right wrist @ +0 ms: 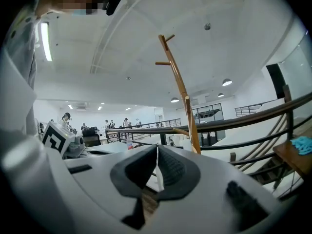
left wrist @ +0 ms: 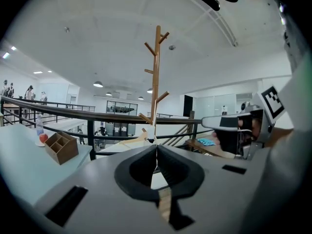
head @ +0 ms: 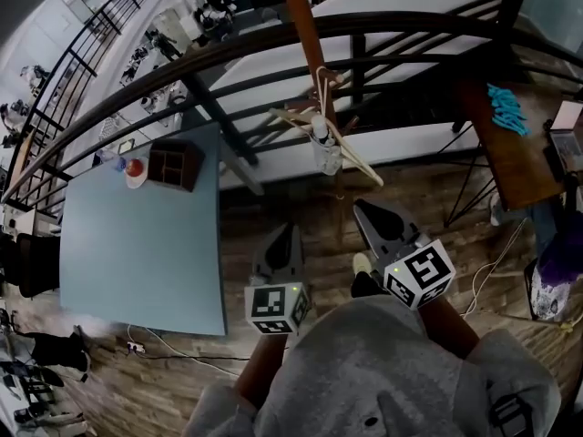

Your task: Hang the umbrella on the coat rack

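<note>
With the left gripper point(head: 290, 233) and right gripper point(head: 364, 209) both empty, fingers point(left wrist: 173, 167) pressed together, at lower centre, the umbrella point(head: 326, 151), apparently the pale folded bundle, hangs low on the coat rack point(head: 305, 25) at upper centre, so the task appears complete.

**Rack ahead, table left, desk right**

In the head view, the coat rack point(head: 305, 25) stands at upper centre, on the near side of the railing point(head: 182, 66) that sweeps across the frame. Hangers point(head: 351, 157) hang low on the rack. The table point(head: 137, 244) fills the left. A compartment box point(head: 173, 165) sits on its far corner, with an apple point(head: 135, 167) just left of the box. A desk point(head: 510, 153) lies at the right edge. The left gripper point(head: 288, 235) and the right gripper point(head: 366, 209) sit side by side at lower centre, near the rack's foot. The left one is beside the table's right edge.
</note>
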The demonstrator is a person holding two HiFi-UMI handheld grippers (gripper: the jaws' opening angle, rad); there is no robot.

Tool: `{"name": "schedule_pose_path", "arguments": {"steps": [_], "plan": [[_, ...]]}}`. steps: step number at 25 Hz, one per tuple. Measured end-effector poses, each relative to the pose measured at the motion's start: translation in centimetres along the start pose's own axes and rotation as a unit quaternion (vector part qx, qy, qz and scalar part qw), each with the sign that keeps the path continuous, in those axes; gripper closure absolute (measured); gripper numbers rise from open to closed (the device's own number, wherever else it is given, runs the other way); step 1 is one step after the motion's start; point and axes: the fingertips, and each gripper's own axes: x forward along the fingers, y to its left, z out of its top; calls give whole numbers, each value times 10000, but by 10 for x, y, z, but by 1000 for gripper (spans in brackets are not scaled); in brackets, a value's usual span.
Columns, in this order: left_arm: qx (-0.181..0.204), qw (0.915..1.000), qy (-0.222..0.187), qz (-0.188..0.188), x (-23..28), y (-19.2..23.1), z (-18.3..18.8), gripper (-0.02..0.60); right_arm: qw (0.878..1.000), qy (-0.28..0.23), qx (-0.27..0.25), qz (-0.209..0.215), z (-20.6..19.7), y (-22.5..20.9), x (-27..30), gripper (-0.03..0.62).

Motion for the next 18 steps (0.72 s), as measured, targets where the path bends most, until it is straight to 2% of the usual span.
{"name": "schedule_pose_path", "arguments": {"steps": [6, 10, 18], "plan": [[95, 9999, 63, -8, -45, -8, -15, 565, 9997, 79, -145, -183, -9, 36, -32, 566], [-14, 9999, -107, -83, -82, -14, -18, 565, 9994, 131, -199, -261, -20, 65, -56, 565], [130, 9996, -268, -22, -138, -15, -22, 565, 9979, 219, -378, -482, -29, 96, -92, 565]]}}
